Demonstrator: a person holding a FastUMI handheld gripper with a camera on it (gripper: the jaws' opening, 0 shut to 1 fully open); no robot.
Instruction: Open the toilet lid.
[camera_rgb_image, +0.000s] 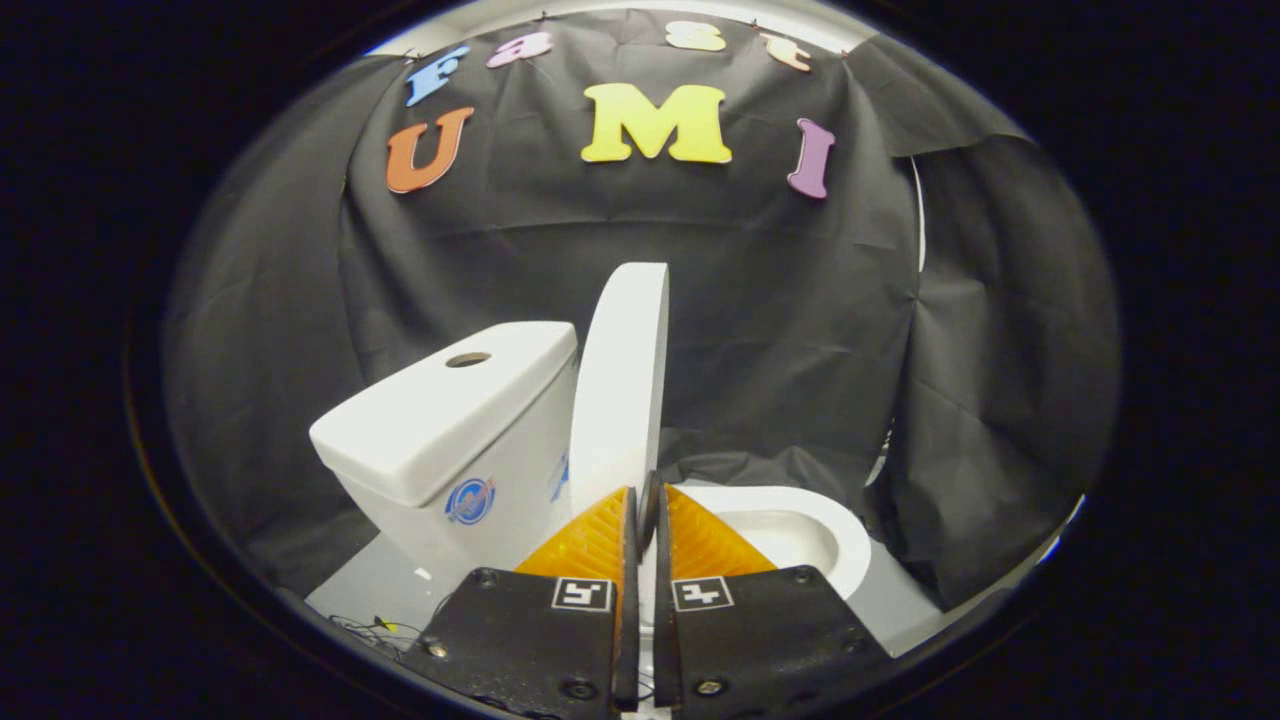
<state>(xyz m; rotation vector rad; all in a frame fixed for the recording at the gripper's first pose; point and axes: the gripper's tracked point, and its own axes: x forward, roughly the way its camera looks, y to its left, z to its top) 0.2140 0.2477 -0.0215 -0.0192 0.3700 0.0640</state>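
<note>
lid: toilet lid (622, 385) stands upright, edge-on, just beside the cistern (445, 420), its lower end just ahead of the fingertips. Judged: raised near vertical so it rests back by the tank; task looks done or nearly.
claw: gripper (646, 500) nearly closed, only a thin slit between the two orange fingers (590, 545). A dark rounded sliver sits at the tips, possibly a pad edge; can't tell whether anything is pinched. Doesn't look clamped on the lid.
why so: fingers aligned with the lid's edge, at its base. Judged: narrow tips suit hooking or nudging a thin rim, not a wide grasp.
bowl: toilet bowl (820, 515) open, white rim exposed beyond the right finger; lid no longer covers it.
cistern top: round hole (468, 359) where a flush button would sit; nothing visible in it.
hidden: hinge and the lid's bottom end blocked by the fingers; contact between lid and tank not visible; whether a separate seat ring exists is unclear.
cut off: near part of bowl rim behind the black finger mounts (530, 630).
floor: thin wires (375, 628) by the tank base, too small to identify.
</note>
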